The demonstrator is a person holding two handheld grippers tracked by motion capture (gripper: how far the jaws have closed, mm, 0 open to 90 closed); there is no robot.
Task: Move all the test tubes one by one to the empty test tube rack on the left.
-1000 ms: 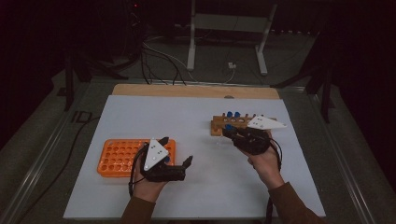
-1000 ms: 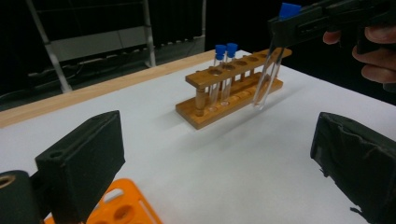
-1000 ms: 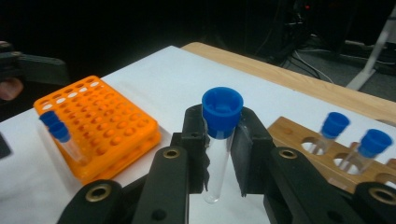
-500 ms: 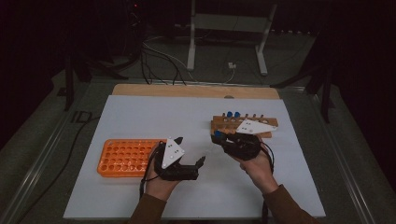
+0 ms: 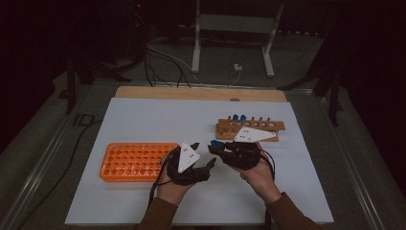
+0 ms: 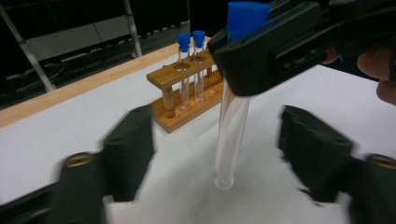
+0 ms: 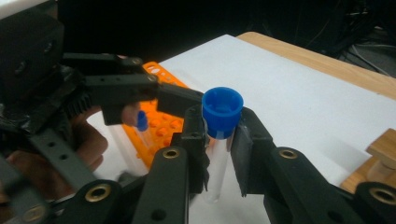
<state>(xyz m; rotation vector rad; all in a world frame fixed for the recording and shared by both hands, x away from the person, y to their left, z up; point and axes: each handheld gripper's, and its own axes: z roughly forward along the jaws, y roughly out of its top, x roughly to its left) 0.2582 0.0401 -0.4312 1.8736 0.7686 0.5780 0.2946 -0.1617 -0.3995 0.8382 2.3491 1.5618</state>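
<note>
My right gripper [image 7: 218, 140] is shut on a clear test tube [image 7: 215, 172] just below its blue cap [image 7: 222, 111]. In the left gripper view that tube [image 6: 231, 135] hangs upright between the two blurred fingers [image 6: 130, 156] of my left gripper [image 6: 218, 149], which have just been closing around it. A gap still shows on each side, so nothing is gripped there. From above, the left gripper [image 5: 203, 154] and right gripper [image 5: 215, 146] meet tip to tip over the white mat, between the orange rack [image 5: 131, 162] and the wooden rack [image 5: 251, 128].
The wooden rack [image 6: 187, 95] holds two more blue-capped tubes [image 6: 191, 65] at its left end. The orange rack [image 7: 166, 123] lies behind the left gripper, with a small blue-capped tube [image 7: 142, 123] standing by it. The white mat [image 5: 158, 120] covers the table.
The right gripper carried the tube left, away from the wooden rack. The left gripper moved right to meet it, and its jaws have narrowed.
</note>
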